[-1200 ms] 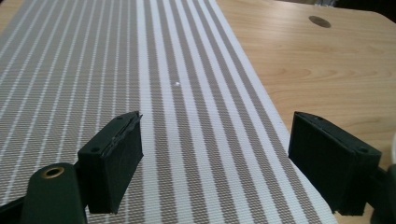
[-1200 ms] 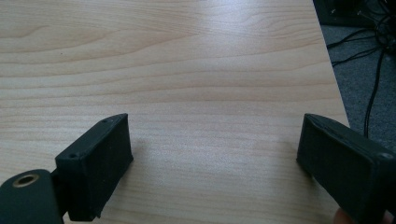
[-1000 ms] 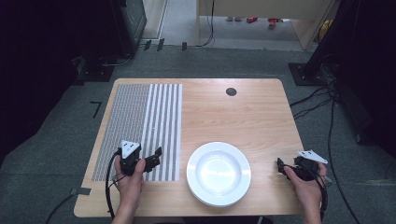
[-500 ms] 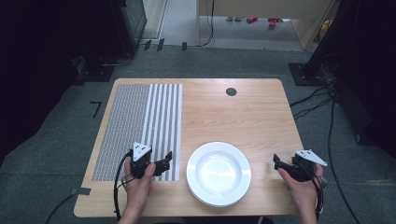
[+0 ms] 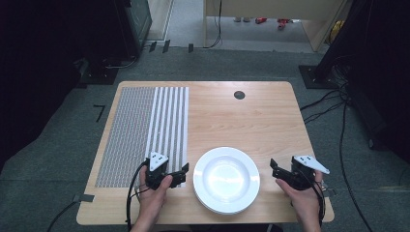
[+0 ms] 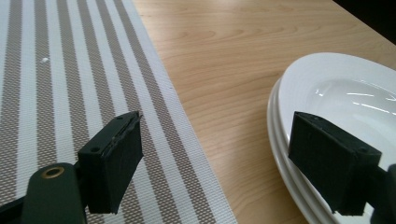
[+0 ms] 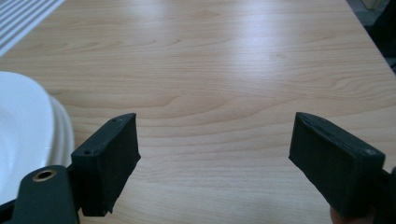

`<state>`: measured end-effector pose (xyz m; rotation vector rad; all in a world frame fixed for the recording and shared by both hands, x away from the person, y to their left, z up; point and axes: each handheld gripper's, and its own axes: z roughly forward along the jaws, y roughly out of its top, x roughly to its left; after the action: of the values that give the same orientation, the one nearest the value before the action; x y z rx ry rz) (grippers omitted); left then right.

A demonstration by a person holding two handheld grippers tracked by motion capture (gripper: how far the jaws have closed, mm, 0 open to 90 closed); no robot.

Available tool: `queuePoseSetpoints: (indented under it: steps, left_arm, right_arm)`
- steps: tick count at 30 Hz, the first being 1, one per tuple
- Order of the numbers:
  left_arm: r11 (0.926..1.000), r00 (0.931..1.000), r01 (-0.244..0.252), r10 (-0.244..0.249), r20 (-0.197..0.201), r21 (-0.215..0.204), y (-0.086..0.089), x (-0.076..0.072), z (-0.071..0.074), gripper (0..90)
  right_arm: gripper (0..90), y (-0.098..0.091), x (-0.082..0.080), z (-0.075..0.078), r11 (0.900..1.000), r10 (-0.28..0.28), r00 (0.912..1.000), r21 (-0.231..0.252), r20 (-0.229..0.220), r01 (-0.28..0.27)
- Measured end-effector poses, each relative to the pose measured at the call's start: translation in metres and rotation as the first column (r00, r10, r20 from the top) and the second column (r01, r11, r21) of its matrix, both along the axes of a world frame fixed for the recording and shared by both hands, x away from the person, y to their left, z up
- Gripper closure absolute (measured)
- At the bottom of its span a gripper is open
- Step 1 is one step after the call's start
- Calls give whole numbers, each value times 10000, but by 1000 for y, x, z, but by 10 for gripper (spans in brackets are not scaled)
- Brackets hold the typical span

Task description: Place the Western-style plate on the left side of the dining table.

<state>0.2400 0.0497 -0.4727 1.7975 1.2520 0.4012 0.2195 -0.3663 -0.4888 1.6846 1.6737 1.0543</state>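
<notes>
A stack of white plates sits on the near half of the wooden table, just right of the striped mat. In the left gripper view the rims of two plates show, one nested in the other.

The left gripper is held low at the mat's near right corner, pointing toward the stack. Its jaws are spread wide and grasp nothing. In the left gripper view one jaw hangs over the mat's stripes and the other stands in front of the plates' left rim. The pictures do not settle whether that jaw touches the rim. Bare wood and the mat's edge lie between the jaws.

The right gripper is held just right of the stack, pointing toward it, apart from the rim. Its jaws are released and have just been closing a little, and they remain wide with nothing between them. In the right gripper view the plates' edge shows at the far left, outside the left jaw, and only wood grain lies in the gap.

Each gripper is held by one hand: left hand, right hand. A black cable trails from each toward the table's near edge. A small dark round hole marks the table's far side. The mat covers the left part of the table.
</notes>
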Motion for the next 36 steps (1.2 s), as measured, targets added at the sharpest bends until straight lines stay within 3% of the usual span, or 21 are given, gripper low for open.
queuePoseSetpoints:
  steps: [6, 12, 22, 27, 30, 32, 36]
  left_arm:
    - [9997, 9999, 108, -109, -25, -231, -3, -2, 1, 179]
    - [9993, 9998, 192, -193, -24, -331, -6, -5, 3, 178]
    - [9967, 9976, 669, -676, -137, -455, -14, -9, 2, 185]
    - [9945, 9959, 875, -888, -198, -569, -19, -12, 0, 263]
    - [9935, 9947, 986, -1001, -227, -576, -21, -13, -2, 312]
    - [9929, 9943, 1023, -1039, -241, -609, -22, -14, -2, 338]
    - [9925, 9929, 1114, -1132, -359, -500, -24, -15, -7, 391]
  right_arm:
    - [274, 14, -4, 3, 9991, 418, 9984, -55, 385, -416]
    - [304, 25, -7, 6, 9954, 951, 9940, -123, 537, -946]
    - [506, 32, -8, 8, 9841, 1678, 9853, 542, 308, -1693]
    - [549, 32, -10, 10, 9741, 1642, 9854, 1502, 449, -1692]
    - [581, 34, -11, 12, 9723, 1603, 9856, 1632, 543, -1671]
    - [606, 35, -12, 11, 9651, 1681, 9836, 1922, 651, -1777]
    - [639, 38, -12, 9, 9652, 1635, 9863, 2032, 210, -1643]
